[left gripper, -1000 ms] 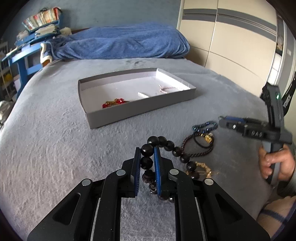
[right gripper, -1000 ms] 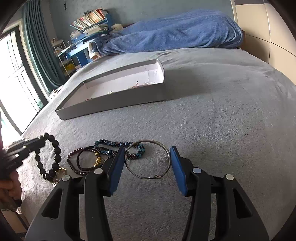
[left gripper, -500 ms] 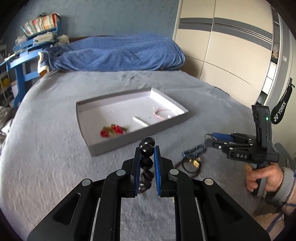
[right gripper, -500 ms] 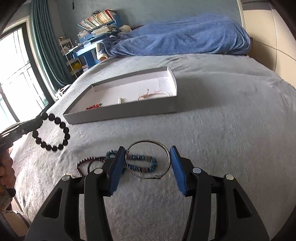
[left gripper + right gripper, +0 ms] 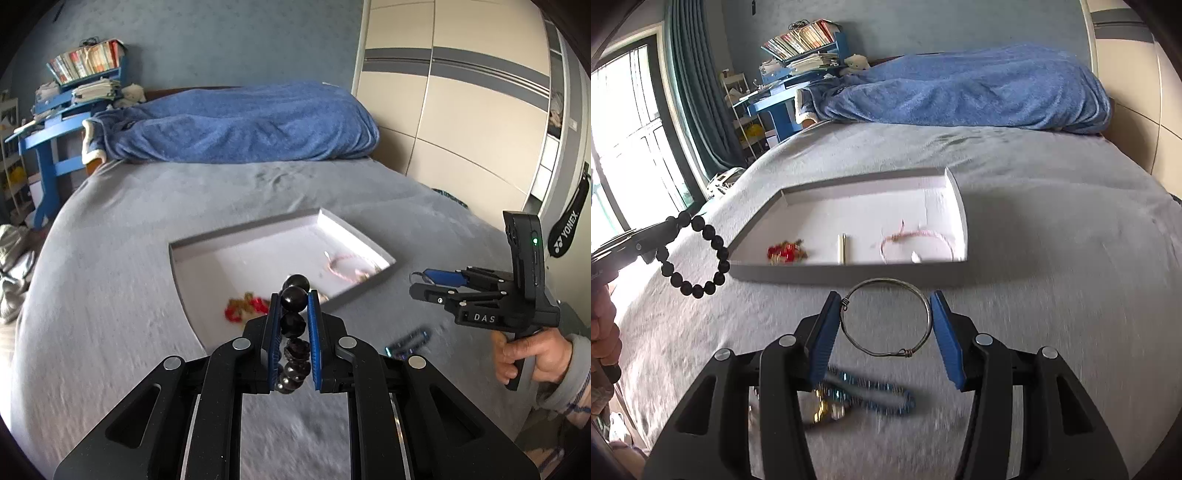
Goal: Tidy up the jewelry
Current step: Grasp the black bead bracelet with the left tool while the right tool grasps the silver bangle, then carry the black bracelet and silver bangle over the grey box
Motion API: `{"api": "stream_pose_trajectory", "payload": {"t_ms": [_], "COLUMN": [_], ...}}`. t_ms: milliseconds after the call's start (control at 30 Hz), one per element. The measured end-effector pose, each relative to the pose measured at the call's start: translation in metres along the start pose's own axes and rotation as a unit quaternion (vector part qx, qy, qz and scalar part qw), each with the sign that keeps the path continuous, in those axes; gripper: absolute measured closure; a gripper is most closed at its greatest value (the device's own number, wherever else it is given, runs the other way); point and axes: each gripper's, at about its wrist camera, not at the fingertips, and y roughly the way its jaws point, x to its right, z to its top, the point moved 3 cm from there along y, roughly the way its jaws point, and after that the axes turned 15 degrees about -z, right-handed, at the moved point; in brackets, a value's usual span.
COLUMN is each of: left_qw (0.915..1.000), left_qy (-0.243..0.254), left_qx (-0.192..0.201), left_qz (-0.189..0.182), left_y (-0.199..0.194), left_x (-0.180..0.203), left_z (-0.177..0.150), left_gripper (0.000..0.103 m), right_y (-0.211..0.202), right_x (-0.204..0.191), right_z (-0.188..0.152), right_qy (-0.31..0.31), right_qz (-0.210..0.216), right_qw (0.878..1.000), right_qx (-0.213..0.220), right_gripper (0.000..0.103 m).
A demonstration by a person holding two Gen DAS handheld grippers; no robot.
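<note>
My left gripper (image 5: 292,301) is shut on a black bead bracelet (image 5: 294,325), lifted above the bed; the bracelet hangs from it in the right wrist view (image 5: 701,258). My right gripper (image 5: 886,306) is shut on a silver wire bangle (image 5: 886,317), held in the air just before the grey tray (image 5: 849,273). The tray (image 5: 184,291) holds a red bracelet (image 5: 786,251), a small white stick (image 5: 843,247) and a pink cord bracelet (image 5: 916,240). A blue bead bracelet (image 5: 871,395) and a gold-clasped piece (image 5: 827,410) lie on the bed below the right gripper.
The grey bedspread (image 5: 110,258) stretches all round the tray. A blue blanket (image 5: 240,122) lies at the head of the bed. A blue desk with books (image 5: 74,92) stands at far left, wardrobe doors (image 5: 461,110) at right.
Both grippers rose from the bed and moved toward the tray, the left carrying the black bead bracelet, the right carrying the silver bangle. The remaining bracelets dropped lower in view.
</note>
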Motion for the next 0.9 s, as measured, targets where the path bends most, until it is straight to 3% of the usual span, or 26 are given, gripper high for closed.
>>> {"api": "stream_pose_trajectory", "payload": {"t_ms": [533,900], "left_qw": [0.9994,0.9979], "left_qy": [0.008,-0.019], "left_qx": [-0.008,-0.036], "left_qz": [0.032,0.051], "left_y": [0.054,0.097], "left_x": [-0.046,-0.09], "left_z": [0.064,0.057], "left_gripper": [0.088,0.088], "right_y": [0.074,0.134], "right_x": [-0.021,-0.03], "right_z": [0.072,0.072], "right_qy": [-0.022,-0.057], "right_qz": [0.011,-0.02], "right_qw": [0.999,0.995], "right_qx": [-0.029,-0.078], "right_gripper": [0.053,0.053]}}
